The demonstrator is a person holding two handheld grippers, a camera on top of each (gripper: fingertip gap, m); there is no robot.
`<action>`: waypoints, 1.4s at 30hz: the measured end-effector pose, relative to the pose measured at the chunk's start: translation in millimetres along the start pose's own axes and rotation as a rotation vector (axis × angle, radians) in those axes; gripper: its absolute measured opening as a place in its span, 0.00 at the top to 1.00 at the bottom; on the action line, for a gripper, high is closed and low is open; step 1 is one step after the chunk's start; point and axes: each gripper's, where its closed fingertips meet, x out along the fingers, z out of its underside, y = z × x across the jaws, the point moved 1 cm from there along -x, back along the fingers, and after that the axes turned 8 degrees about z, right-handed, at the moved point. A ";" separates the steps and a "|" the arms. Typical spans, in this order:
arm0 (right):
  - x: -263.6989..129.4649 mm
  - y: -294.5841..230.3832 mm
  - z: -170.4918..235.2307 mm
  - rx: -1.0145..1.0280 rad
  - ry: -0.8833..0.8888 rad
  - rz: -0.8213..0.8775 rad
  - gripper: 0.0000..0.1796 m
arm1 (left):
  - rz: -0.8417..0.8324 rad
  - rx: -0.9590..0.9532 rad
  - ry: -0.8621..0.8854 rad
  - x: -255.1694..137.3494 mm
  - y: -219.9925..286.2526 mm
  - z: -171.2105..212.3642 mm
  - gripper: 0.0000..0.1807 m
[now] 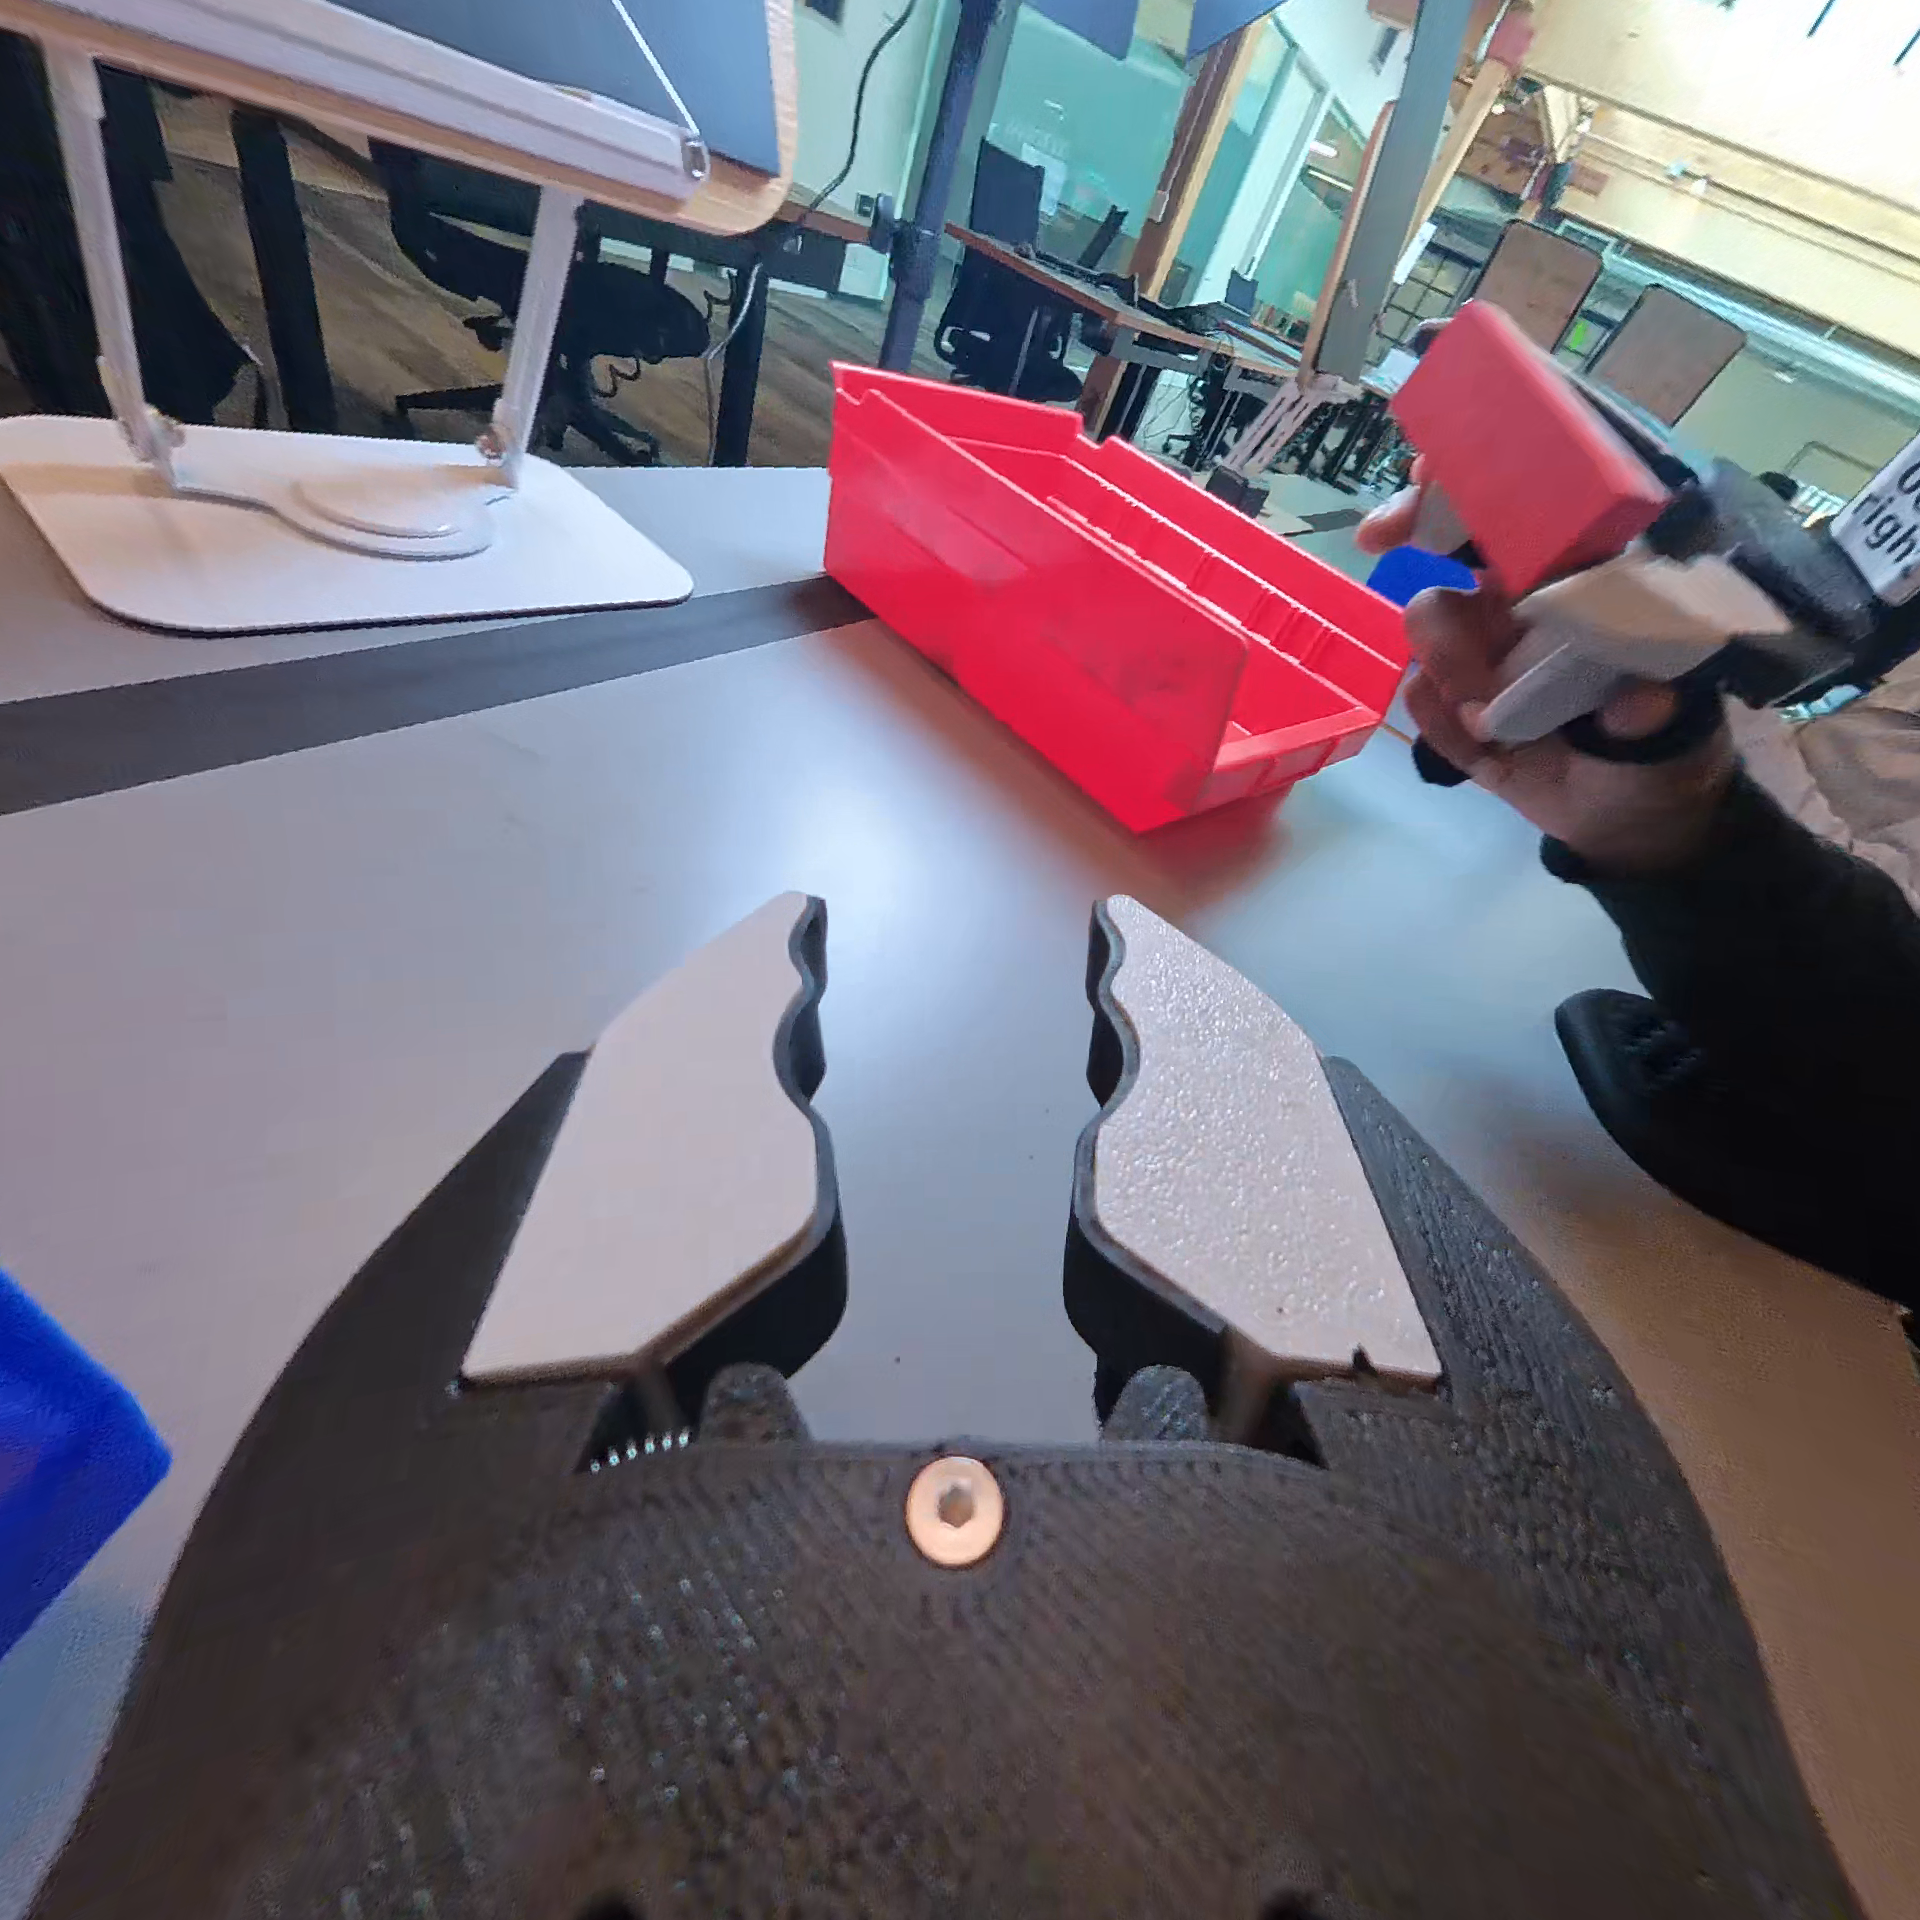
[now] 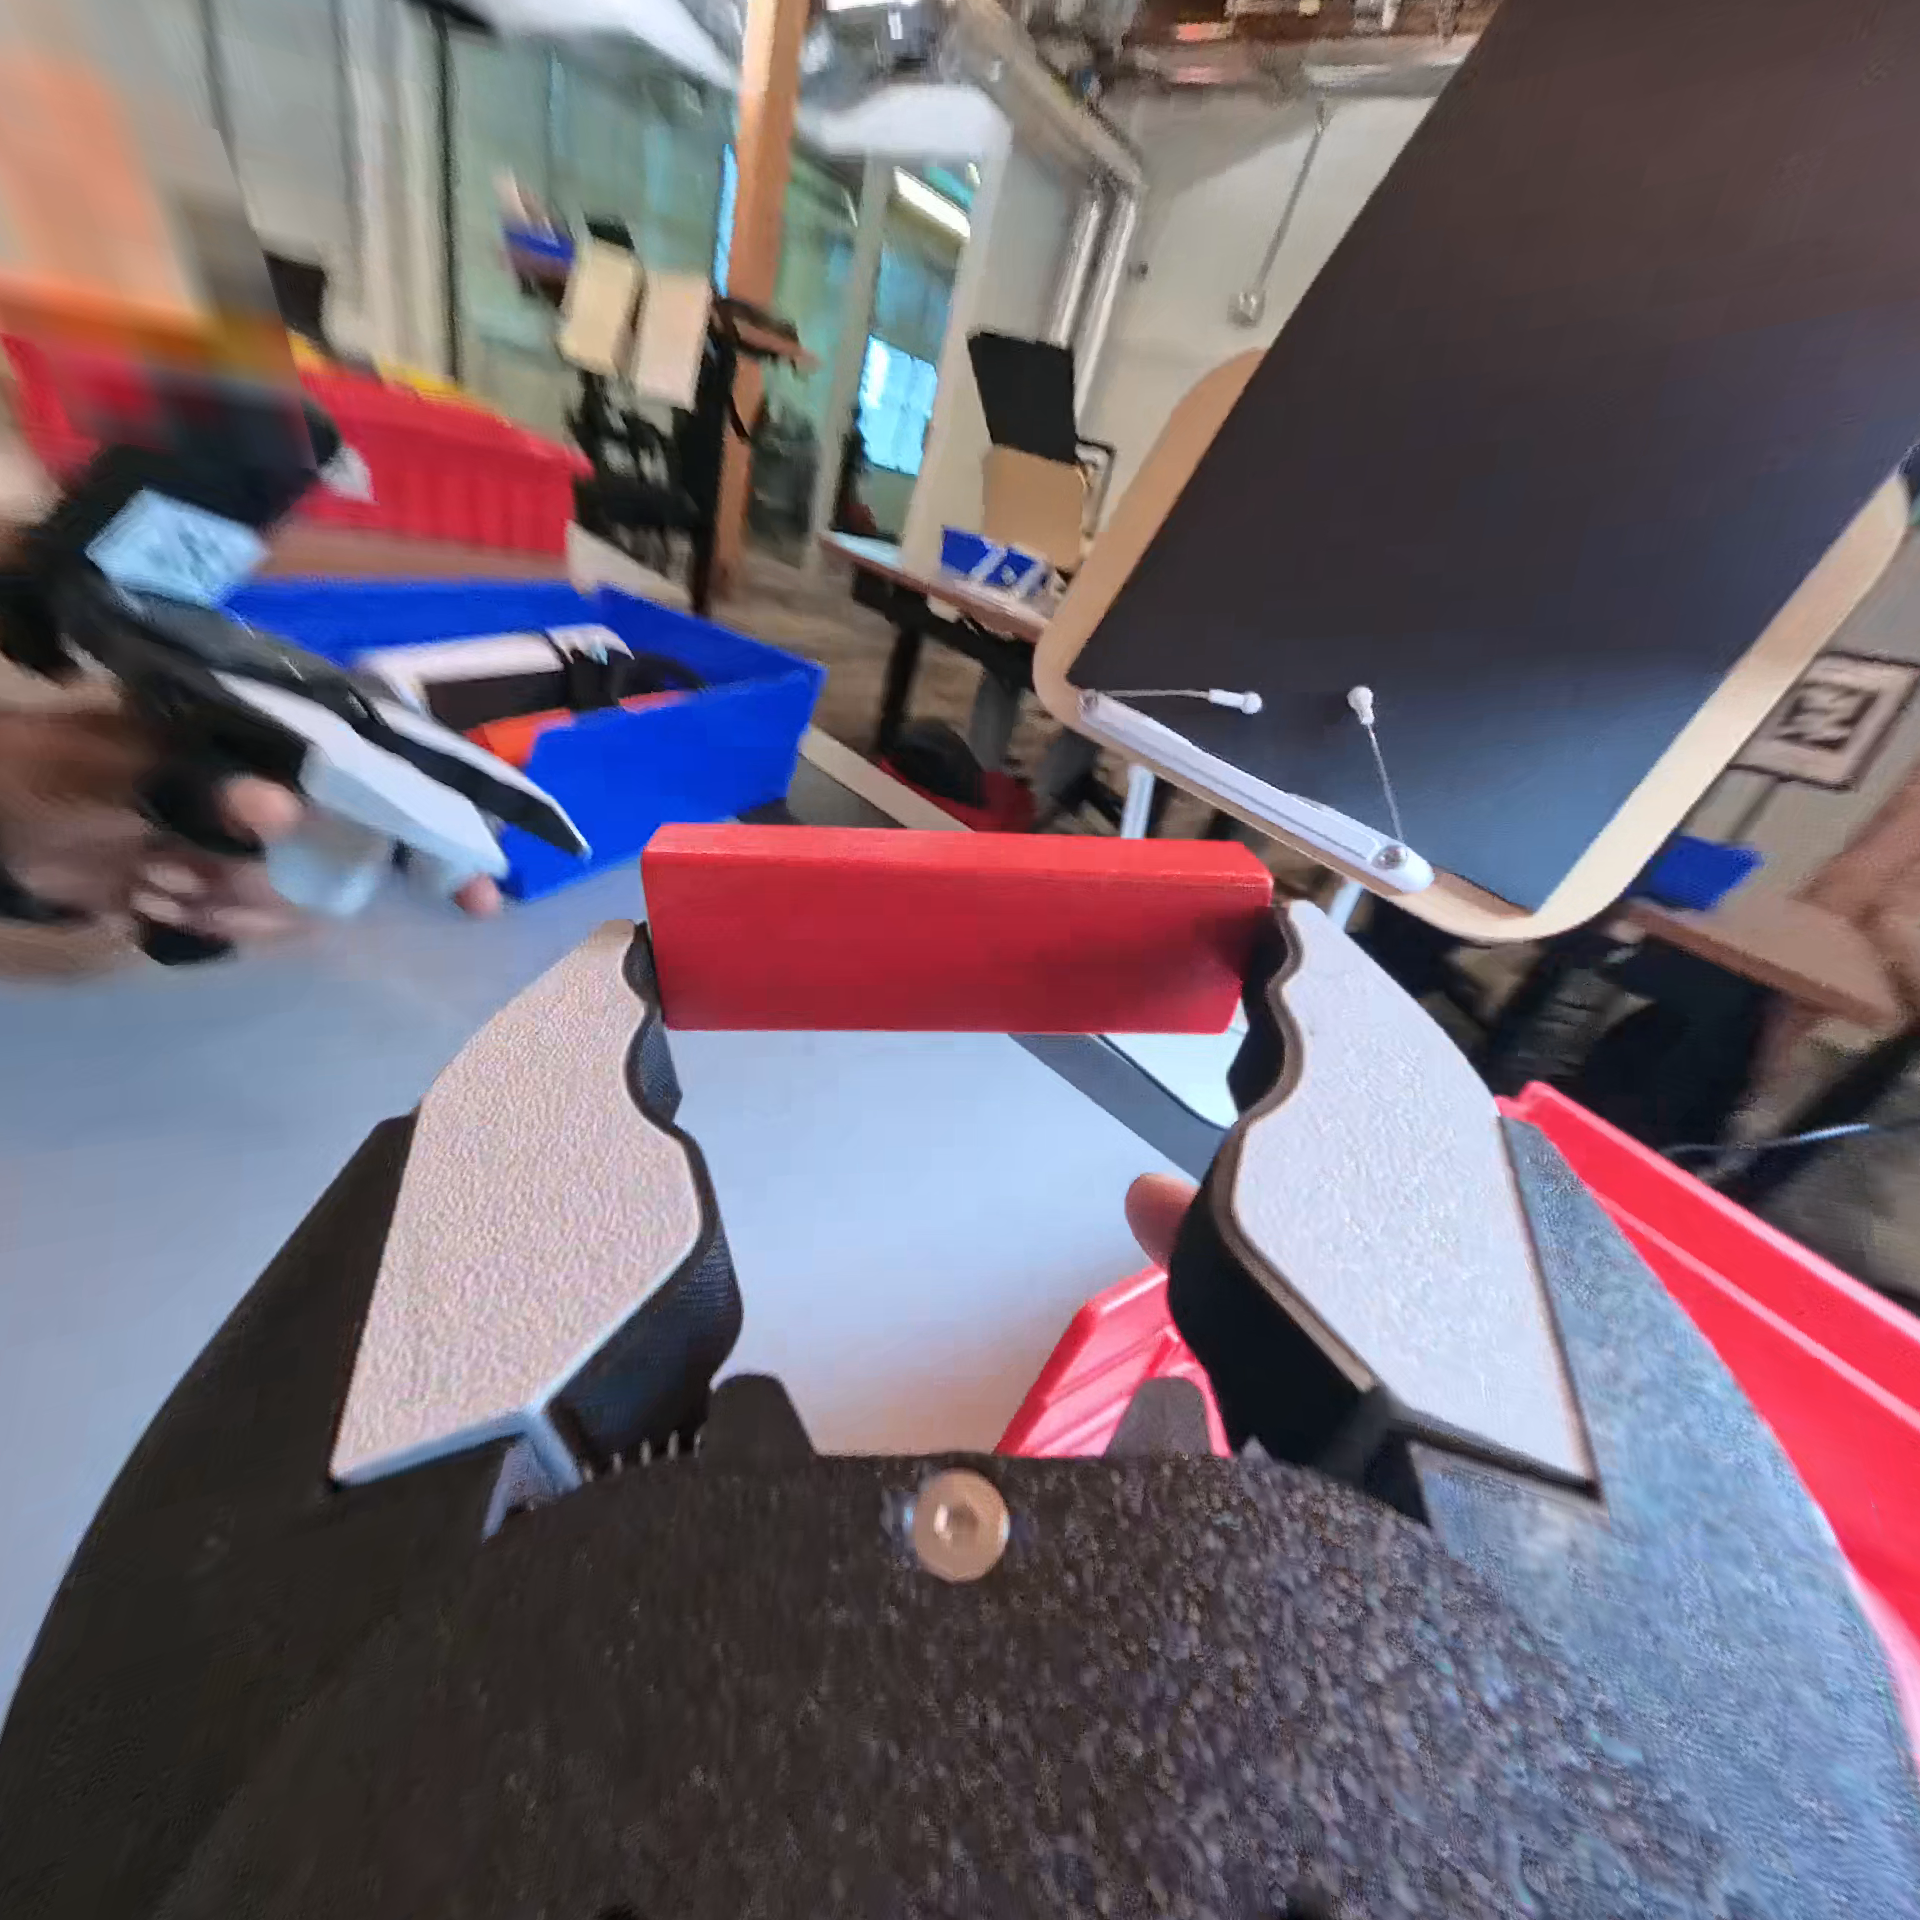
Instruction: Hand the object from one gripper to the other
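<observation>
The right gripper [image 2: 951,935] clamps the red block [image 2: 951,930] by its short ends, aloft above the grey table [image 1: 520,883]. The left gripper [image 1: 956,925], gaping and empty, sits apart; it should bite the block's free long middle before the right lets go.

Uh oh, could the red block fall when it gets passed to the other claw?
It might. The right gripper pinches the red block only at its fingertips, by the block's two ends, so a bump could knock it loose. The left gripper is open with a gap that looks narrower than the block's length, so it may need to take the thin side. A dropped block could hit the table or the red bin.
</observation>
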 end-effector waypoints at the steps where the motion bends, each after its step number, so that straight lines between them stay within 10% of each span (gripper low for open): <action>1: -4.9 6.6 -5.0 0.072 0.029 -0.022 0.41 | -0.005 -0.004 0.000 -0.4 -3.2 1.1 0.73; 16: -40.9 19.9 -18.3 0.723 0.153 -0.521 0.41 | 0.084 0.143 0.078 0.5 20.5 -11.5 0.72; 27: -31.8 -61.1 0.7 0.910 -0.102 -0.929 0.41 | 0.121 0.647 0.002 18.5 83.0 -0.2 0.72; 42: -18.0 -137.4 32.8 0.998 -0.433 -1.050 0.41 | 0.003 1.135 -0.069 39.0 119.0 21.2 0.71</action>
